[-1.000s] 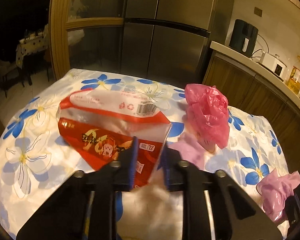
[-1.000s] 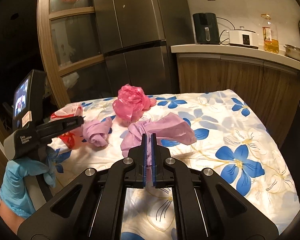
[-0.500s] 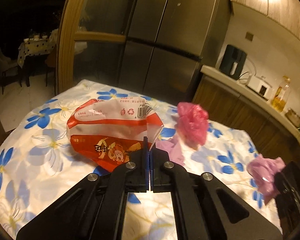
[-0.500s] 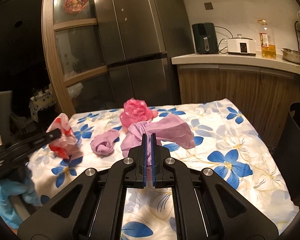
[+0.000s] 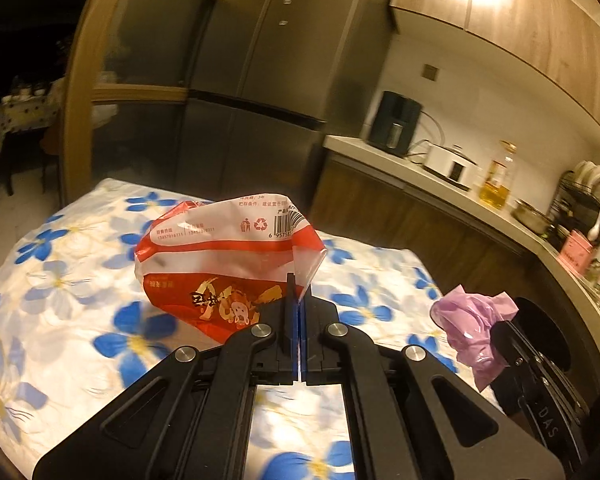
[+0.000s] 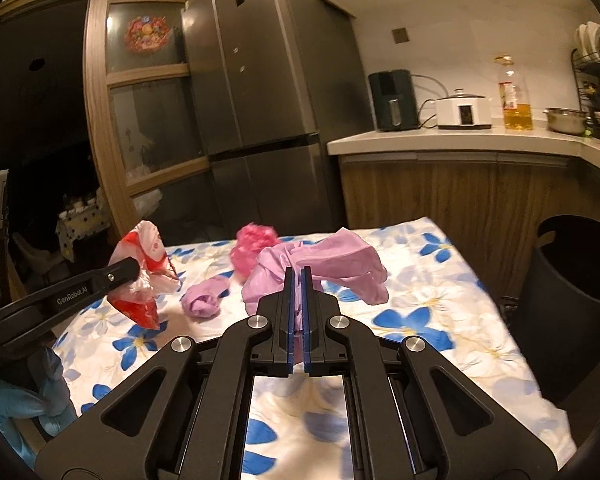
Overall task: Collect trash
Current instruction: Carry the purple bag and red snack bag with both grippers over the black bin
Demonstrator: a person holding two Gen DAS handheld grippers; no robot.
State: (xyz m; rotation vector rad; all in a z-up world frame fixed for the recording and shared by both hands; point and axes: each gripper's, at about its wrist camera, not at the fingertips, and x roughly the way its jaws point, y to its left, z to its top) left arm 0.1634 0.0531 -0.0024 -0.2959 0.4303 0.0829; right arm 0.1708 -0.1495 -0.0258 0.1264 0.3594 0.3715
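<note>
Left gripper raised above the table, jaws pressed together on a corner of a red and white snack wrapper, lifted clear of the flowered cloth and hanging to the left of the jaws. Barcode and recycling marks visible along the wrapper's upper white band.

Right gripper also above the table, jaws pinching a crumpled lilac plastic bag, its loose folds spreading to the right. Same bag seen from the left wrist camera at the right edge, clamped in the black tool.

Still lying on the blue-flowered cloth: a small lilac wad and, farther back, a crumpled pink bag, the two apart from each other. The wad between the hanging wrapper and the held lilac bag in the right wrist view.

Dark round bin standing just beside the table's right edge, open at the top. Blue-gloved hand at lower left, holding the left tool. Steel refrigerator behind the table.
</note>
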